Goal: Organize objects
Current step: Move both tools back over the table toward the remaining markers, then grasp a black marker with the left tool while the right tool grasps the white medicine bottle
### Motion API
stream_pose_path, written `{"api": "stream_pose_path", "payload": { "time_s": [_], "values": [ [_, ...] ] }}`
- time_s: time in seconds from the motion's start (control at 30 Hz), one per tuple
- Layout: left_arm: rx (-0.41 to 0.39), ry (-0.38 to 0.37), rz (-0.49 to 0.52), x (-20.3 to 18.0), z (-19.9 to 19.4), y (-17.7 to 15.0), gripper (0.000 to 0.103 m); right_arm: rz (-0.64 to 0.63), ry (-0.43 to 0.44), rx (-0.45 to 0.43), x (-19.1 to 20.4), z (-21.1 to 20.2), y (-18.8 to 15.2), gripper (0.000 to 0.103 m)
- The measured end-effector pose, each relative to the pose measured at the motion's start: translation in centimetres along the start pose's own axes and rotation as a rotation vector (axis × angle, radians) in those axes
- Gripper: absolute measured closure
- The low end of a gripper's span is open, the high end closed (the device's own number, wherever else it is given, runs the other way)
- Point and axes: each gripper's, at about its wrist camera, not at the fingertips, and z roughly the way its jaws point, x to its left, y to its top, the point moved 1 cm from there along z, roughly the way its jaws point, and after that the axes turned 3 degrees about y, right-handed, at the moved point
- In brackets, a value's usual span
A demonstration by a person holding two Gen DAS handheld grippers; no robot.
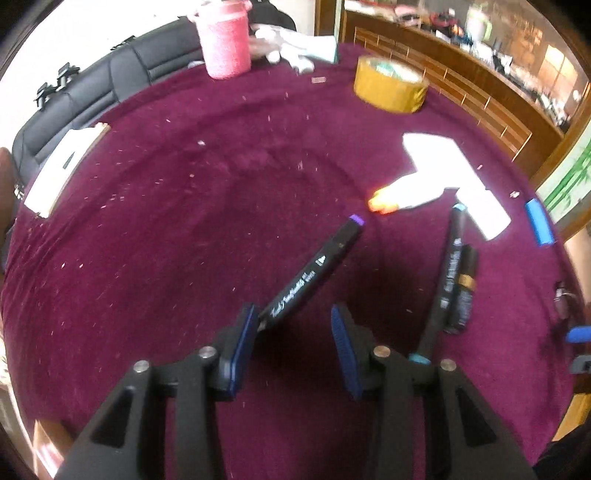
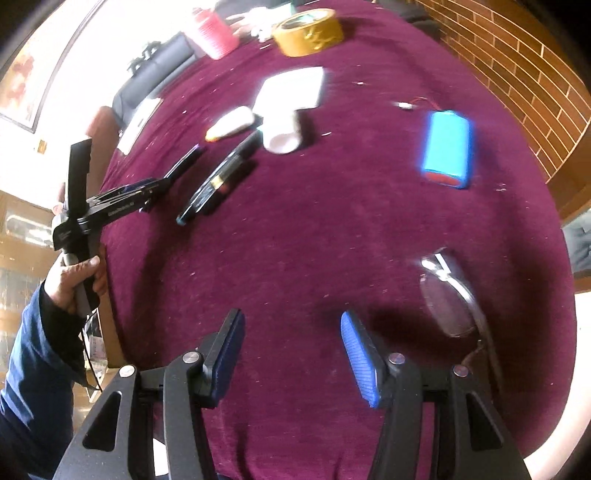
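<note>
My left gripper (image 1: 293, 317) hangs over the maroon cloth (image 1: 166, 240) with its blue pads apart. A black marker with a purple cap (image 1: 314, 269) runs up and right from the tip of the left pad; the right pad stands clear of it. Two more black markers (image 1: 450, 273) lie side by side to the right. From the right wrist, the left gripper (image 2: 147, 188) sits at the table's left edge, held by a hand (image 2: 74, 280), and the purple marker (image 2: 183, 164) juts from its tip. My right gripper (image 2: 291, 325) is open and empty above the cloth.
At the far side stand a roll of brown tape (image 2: 306, 33) and a pink container (image 2: 214, 33). A white box (image 2: 291, 90), a white cup (image 2: 282, 133) and an orange-tipped white object (image 2: 231, 125) lie mid-table. A blue battery pack (image 2: 447, 147) and eyeglasses (image 2: 450, 295) lie at the right.
</note>
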Motion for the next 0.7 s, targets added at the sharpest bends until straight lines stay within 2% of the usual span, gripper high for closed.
{"api": "stream_pose_path", "payload": {
  "time_s": [0.1, 0.2, 0.27, 0.4, 0.53, 0.7],
  "values": [
    [0.022, 0.012, -0.002, 0.1, 1.5, 0.8, 0.064, 0.009, 0.006, -0.003, -0.5, -0.1, 0.6, 0.044],
    [-0.004, 0.027, -0.023, 0.0, 1.8, 0.7, 0.076, 0.006, 0.012, -0.01, -0.3, -0.1, 2.3, 0.044],
    [-0.005, 0.041, -0.036, -0.3, 1.7, 0.4, 0.088, -0.001, 0.014, -0.023, 0.2, -0.1, 4.2, 0.044],
    [-0.007, 0.041, -0.099, -0.7, 1.0, -1.0, 0.089, -0.031, -0.03, -0.047, 1.1, 0.7, 8.7, 0.044],
    [-0.002, 0.006, -0.177, -1.3, -0.1, -3.1, 0.089, -0.042, -0.07, -0.037, 1.5, 2.9, 13.0, 0.044],
    [-0.009, -0.01, -0.249, -1.8, -1.6, -5.8, 0.089, -0.054, -0.095, 0.0, 2.1, 6.3, 16.4, 0.044]
  ]
}}
